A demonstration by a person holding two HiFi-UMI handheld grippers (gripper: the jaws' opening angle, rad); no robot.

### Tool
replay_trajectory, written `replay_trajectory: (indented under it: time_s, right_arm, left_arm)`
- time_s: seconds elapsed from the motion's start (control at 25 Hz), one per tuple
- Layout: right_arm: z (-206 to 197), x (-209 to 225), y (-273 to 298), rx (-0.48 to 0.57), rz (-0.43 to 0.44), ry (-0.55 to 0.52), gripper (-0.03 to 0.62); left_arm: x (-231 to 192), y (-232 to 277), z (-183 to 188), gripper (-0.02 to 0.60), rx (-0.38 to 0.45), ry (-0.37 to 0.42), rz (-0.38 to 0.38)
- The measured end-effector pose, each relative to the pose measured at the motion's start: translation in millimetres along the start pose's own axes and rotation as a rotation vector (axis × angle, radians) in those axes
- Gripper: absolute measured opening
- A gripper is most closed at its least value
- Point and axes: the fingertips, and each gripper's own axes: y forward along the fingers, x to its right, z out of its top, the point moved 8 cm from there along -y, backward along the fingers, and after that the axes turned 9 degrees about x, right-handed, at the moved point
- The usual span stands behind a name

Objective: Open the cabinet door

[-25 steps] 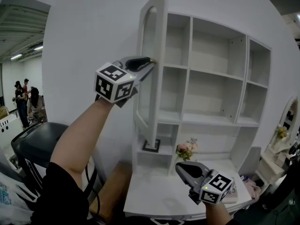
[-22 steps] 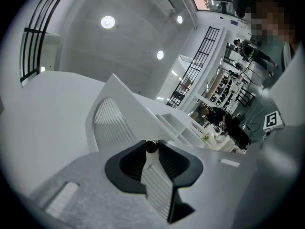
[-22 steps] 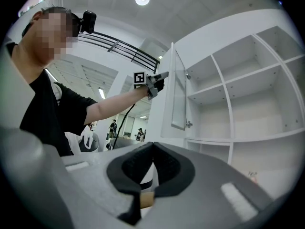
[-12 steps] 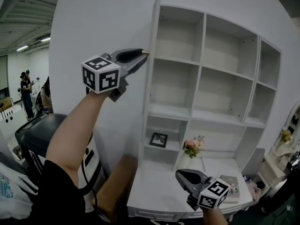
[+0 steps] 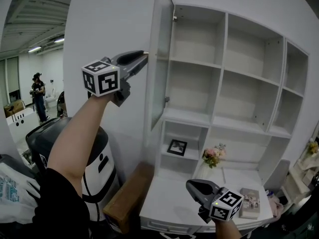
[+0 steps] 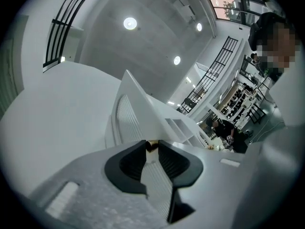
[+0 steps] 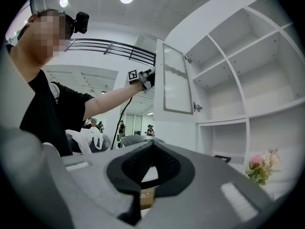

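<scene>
Two grippers (image 5: 145,53) (image 5: 190,184), one cabinet door (image 5: 162,59), one picture (image 5: 177,147), one bouquet (image 5: 212,156).

A plain white wall (image 5: 109,24) fills the middle, with a white open shelf unit (image 5: 194,39) to its right. A small framed picture (image 5: 176,147) and pink flowers (image 5: 211,156) sit low in it, and a book (image 5: 250,202) lies on the white top (image 5: 169,203) below. Near left stand a dark-lidded bin (image 5: 50,133) and a brown box (image 5: 130,193). Far left a hall opens under ceiling strip lights (image 5: 35,49); round lamps (image 6: 129,23) shine overhead

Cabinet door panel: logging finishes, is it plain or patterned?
Door panel is vertically ribbed, white-framed; right gripper view shows it best.
</scene>
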Motion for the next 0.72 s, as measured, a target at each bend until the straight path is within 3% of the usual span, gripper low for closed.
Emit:
replay_trajectory:
  time_s: [0.16,0.32,0.44,0.56,0.72]
  right_arm:
    - [5,-6,-7,-0.007,0.018,0.004,-0.005]
    - [9,-15,-22,-0.013,0.027,0.013,-0.005]
    - [15,-22,-36,-0.012,0.026,0.013,-0.005]
    - [23,-31,-54,-0.001,0.019,0.010,-0.005]
    - [31,-43,-85,0.013,0.003,0.011,-0.005]
  left_arm:
    - [1,-11,8,0.086,-0.017,-0.003,0.049]
    - [25,-27,27,0.161,0.018,-0.024,0.054]
    - [62,-39,36,0.176,0.027,-0.029,0.020]
    - [112,-55,30,0.176,-0.016,-0.048,-0.022]
    - [192,-88,23,0.129,-0.011,-0.168,-0.032]
